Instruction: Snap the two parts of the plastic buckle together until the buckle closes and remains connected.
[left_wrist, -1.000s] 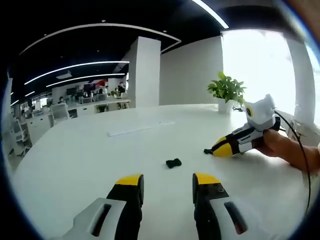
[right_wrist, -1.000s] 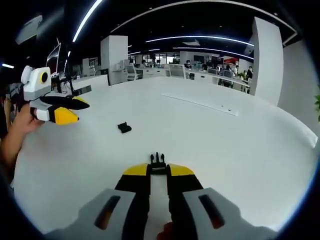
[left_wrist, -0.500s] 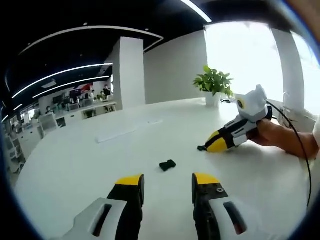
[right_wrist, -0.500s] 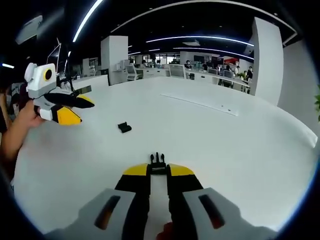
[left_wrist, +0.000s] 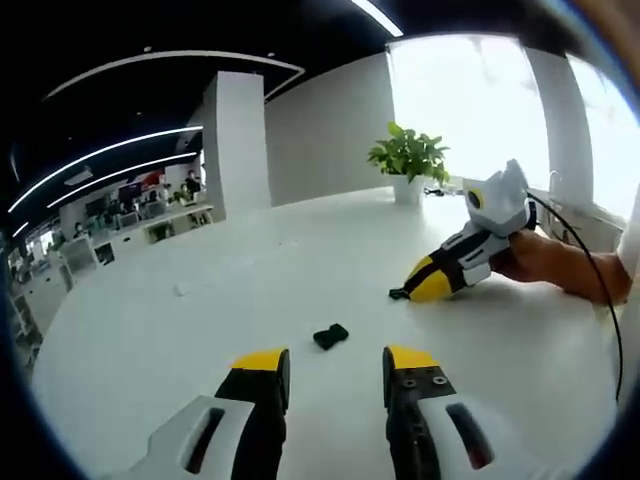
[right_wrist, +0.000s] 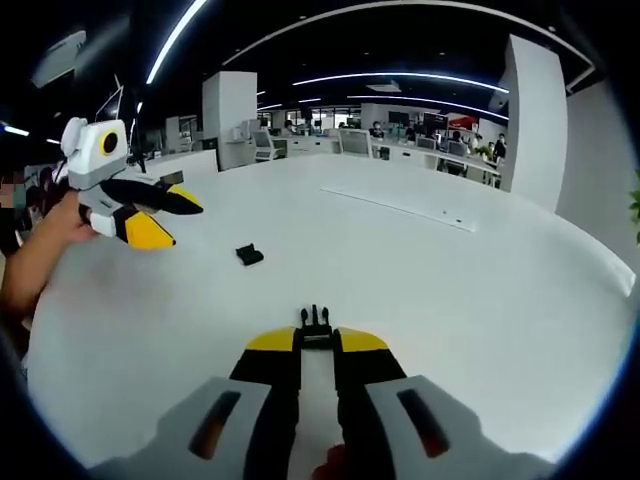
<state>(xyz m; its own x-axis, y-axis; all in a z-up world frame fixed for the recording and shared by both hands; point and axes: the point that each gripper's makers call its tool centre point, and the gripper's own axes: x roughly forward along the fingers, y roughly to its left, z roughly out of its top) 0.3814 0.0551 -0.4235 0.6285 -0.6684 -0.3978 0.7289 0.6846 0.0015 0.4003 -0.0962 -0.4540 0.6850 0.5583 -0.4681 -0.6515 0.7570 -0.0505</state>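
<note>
Since both buckle halves look like small hard plastic, I'd bet they're light, stiff and a bit slippery, easy to flick across the white table. In the right gripper view, the right gripper is pinched tight on the pronged half, prongs poking out at 12 o'clock. In the left gripper view, the left gripper has its jaws spread wide, holding nothing, with the socket half lying loose just past them at 12 o'clock. I'd grab that one across its flat sides, mouth left clear.
</note>
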